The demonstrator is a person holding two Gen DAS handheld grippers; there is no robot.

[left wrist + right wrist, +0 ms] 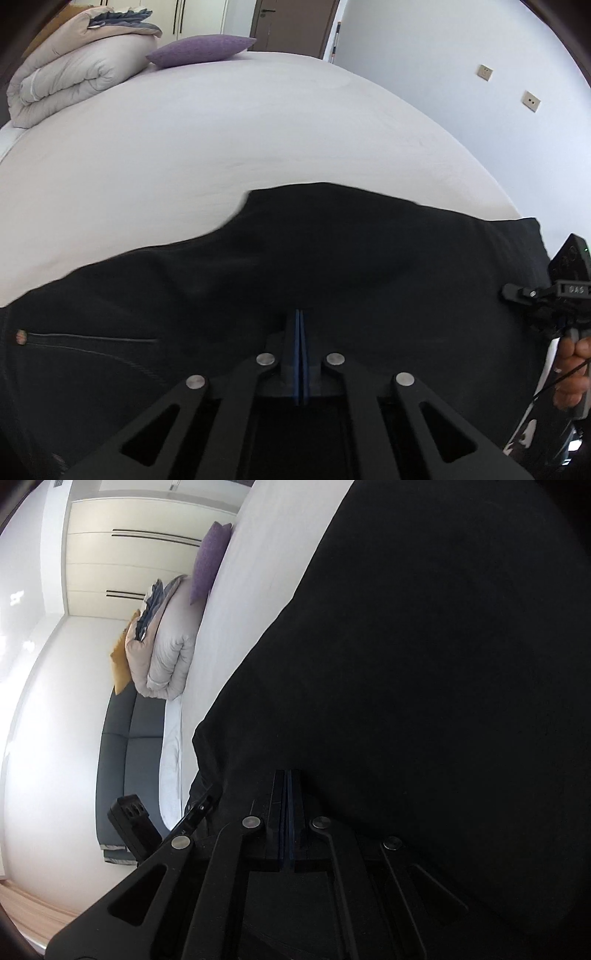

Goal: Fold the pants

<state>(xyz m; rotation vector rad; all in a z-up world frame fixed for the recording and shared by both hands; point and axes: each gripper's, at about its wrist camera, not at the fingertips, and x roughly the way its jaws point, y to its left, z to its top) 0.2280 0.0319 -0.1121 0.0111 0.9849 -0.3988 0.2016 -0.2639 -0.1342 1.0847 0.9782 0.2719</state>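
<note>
Both grippers pinched together on black pants [332, 258] | pants lie across near edge of bed [221, 140] | left gripper [300, 314], right gripper [288, 775] | lift evenly, keep fabric taut, carry fold over without dragging.

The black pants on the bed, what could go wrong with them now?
1. Both pairs of fingers are shut with very little cloth visible between them, so the black pants might slip out of the left gripper or right gripper when lifted.
2. The far edge of the pants looks wavy on the bed sheet, so a fold could come out crooked.
3. The right gripper is tilted sideways, which may twist the fabric.
</note>
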